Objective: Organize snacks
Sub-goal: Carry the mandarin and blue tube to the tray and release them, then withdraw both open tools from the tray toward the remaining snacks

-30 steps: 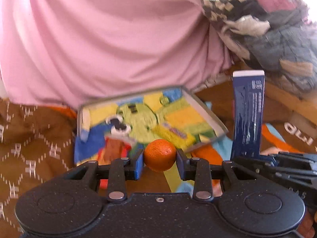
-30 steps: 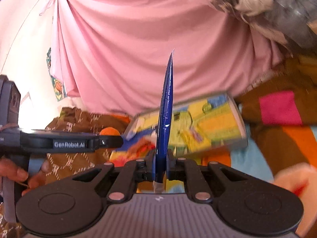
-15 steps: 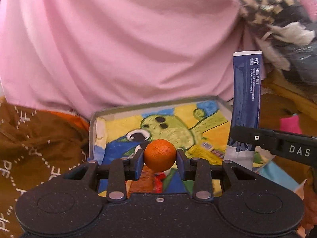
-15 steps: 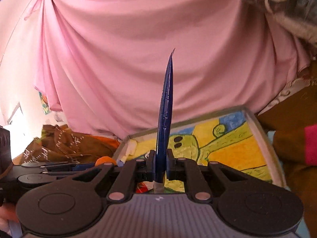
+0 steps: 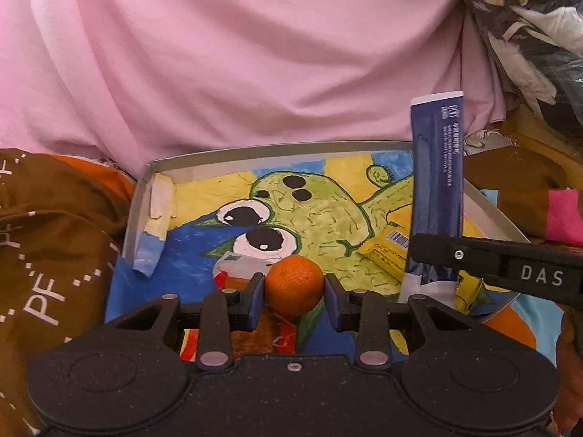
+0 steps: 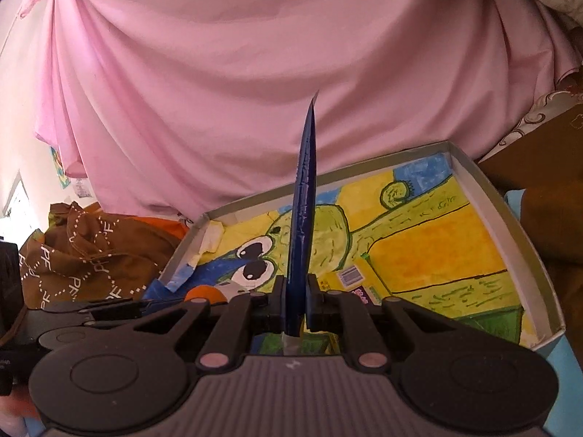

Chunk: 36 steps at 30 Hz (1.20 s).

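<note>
My left gripper (image 5: 294, 291) is shut on a small orange (image 5: 294, 284), held over the near edge of a shallow box (image 5: 255, 153) whose floor is painted with a green cartoon figure. My right gripper (image 6: 296, 300) is shut on a flat dark blue snack packet (image 6: 303, 225) that stands upright; the same packet (image 5: 435, 189) rises at the right in the left wrist view, above the box. A yellow snack pack (image 5: 386, 255) and a white-and-red pack (image 5: 237, 264) lie inside the box. The orange (image 6: 204, 293) peeks out at the left in the right wrist view.
A pink cloth (image 5: 237, 54) hangs behind the box. Brown patterned fabric (image 5: 43, 255) is heaped to the left. A pile of dark and patterned clothes (image 5: 528, 18) sits at the upper right. The box's grey rim (image 6: 510, 225) stands up around its floor.
Both grippers have moved forward over the box with their loads; the box now looks larger and closer. The blue packet has shifted over the box's right side. Both grips are unchanged.
</note>
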Available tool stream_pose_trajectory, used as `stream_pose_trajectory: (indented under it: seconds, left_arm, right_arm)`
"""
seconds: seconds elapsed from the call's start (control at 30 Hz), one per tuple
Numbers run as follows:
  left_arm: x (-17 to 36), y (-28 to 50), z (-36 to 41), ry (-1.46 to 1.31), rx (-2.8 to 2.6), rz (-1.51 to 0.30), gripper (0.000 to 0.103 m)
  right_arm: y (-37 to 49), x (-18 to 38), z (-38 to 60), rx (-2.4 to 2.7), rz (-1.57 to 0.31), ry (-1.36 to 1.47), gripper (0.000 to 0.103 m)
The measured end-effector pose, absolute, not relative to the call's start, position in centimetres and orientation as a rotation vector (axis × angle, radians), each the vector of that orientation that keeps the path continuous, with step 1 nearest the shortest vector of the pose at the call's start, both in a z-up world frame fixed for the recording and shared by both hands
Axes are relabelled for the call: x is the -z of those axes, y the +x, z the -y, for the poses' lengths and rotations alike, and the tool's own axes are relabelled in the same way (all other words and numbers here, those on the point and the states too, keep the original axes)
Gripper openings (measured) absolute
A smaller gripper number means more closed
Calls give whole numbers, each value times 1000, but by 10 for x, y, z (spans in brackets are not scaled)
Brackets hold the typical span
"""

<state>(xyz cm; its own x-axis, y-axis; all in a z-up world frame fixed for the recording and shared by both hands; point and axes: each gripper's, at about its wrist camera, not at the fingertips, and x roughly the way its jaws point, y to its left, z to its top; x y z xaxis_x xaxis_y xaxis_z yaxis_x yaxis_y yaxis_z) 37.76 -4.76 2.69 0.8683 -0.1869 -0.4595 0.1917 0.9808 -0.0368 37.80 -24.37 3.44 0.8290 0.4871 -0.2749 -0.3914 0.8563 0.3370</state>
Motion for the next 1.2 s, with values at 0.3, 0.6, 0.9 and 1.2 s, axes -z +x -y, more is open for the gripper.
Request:
stream_pose_trajectory:
  seconds: [0.3, 0.6, 0.9, 1.2]
  left_arm:
    - [-26, 380, 50, -16, 193, -484, 42]
    - [-34, 379, 46, -82, 153, -478, 75]
    - [-48, 366, 38, -150, 96, -450, 93]
    - [-68, 333, 39, -130, 72, -401, 99]
  right_arm:
    - [380, -37, 244, -436, -382, 237, 19]
    - [377, -41, 255, -350, -397, 190, 56]
    - [356, -55, 269, -296, -346, 142, 89]
    - [316, -77, 276, -286, -271, 81, 103]
